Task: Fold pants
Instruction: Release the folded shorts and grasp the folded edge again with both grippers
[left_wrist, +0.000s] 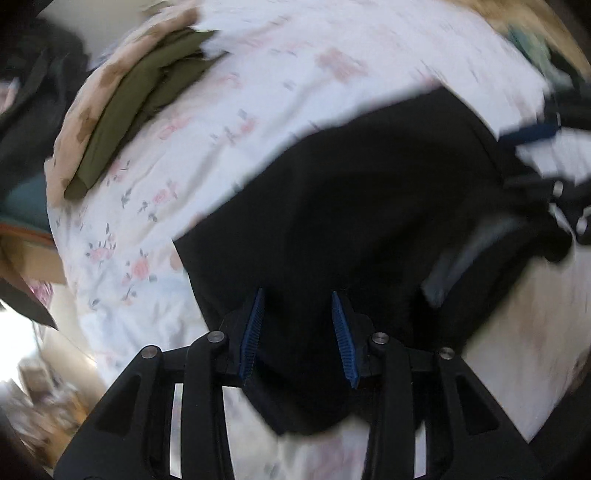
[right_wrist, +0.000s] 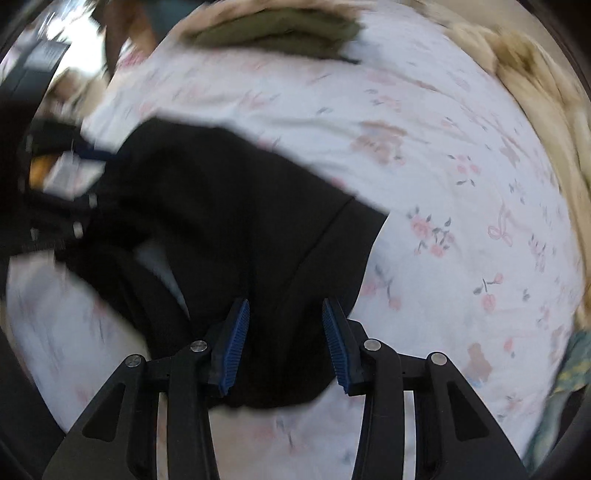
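Black pants (left_wrist: 369, 206) lie on a white floral bedsheet (left_wrist: 229, 110). My left gripper (left_wrist: 298, 299) is open, its blue pads on either side of the near edge of the pants. The right gripper (right_wrist: 285, 306) is open over the other near part of the pants (right_wrist: 229, 221). The fabric passes between the jaws of each gripper, and the jaws stand apart. The right gripper also shows at the far right of the left wrist view (left_wrist: 554, 192), and the left gripper shows at the far left of the right wrist view (right_wrist: 62, 206). Both views are motion-blurred.
Folded olive-green clothes (left_wrist: 144, 103) lie at the far left edge of the bed, and show at the top of the right wrist view (right_wrist: 280, 33). A beige fluffy blanket (right_wrist: 535, 92) lies along the right side. A teal patterned cloth (right_wrist: 572, 362) sits at the lower right.
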